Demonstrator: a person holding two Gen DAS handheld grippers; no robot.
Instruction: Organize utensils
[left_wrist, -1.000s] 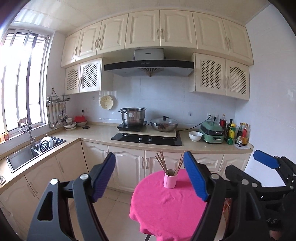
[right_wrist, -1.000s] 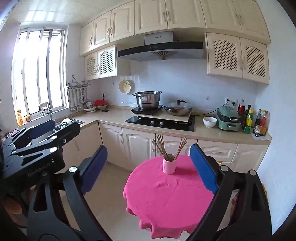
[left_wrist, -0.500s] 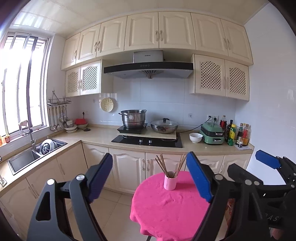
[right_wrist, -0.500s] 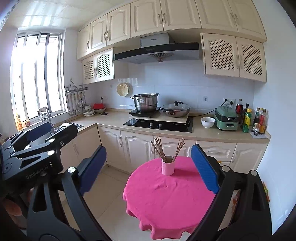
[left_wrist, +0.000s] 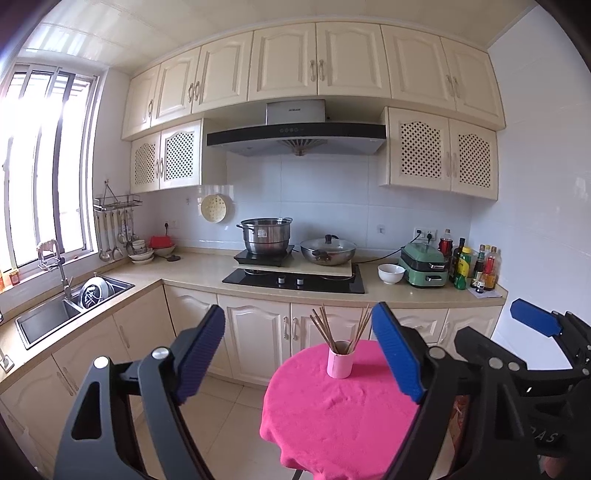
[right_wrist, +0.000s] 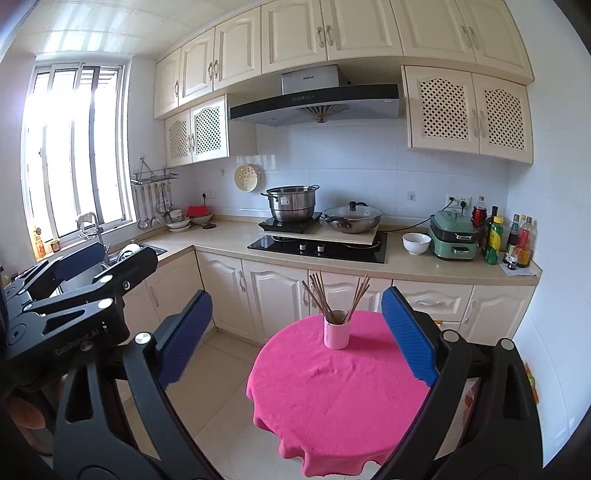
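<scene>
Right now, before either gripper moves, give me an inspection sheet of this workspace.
Surface: round table under a pink cloth, wrinkled, draped over the edge.
Job's things: pink cup upright near the table's far edge, brown chopsticks fanned out inside it.
Clutter: nothing seen on the cloth besides the cup.
Grippers: left gripper and right gripper both open, empty, short of the table.
Cables: black cord running along the counter by the green cooker.
Surroundings: steel pot and lidded wok on the hob, white bowl, sauce bottles.
</scene>
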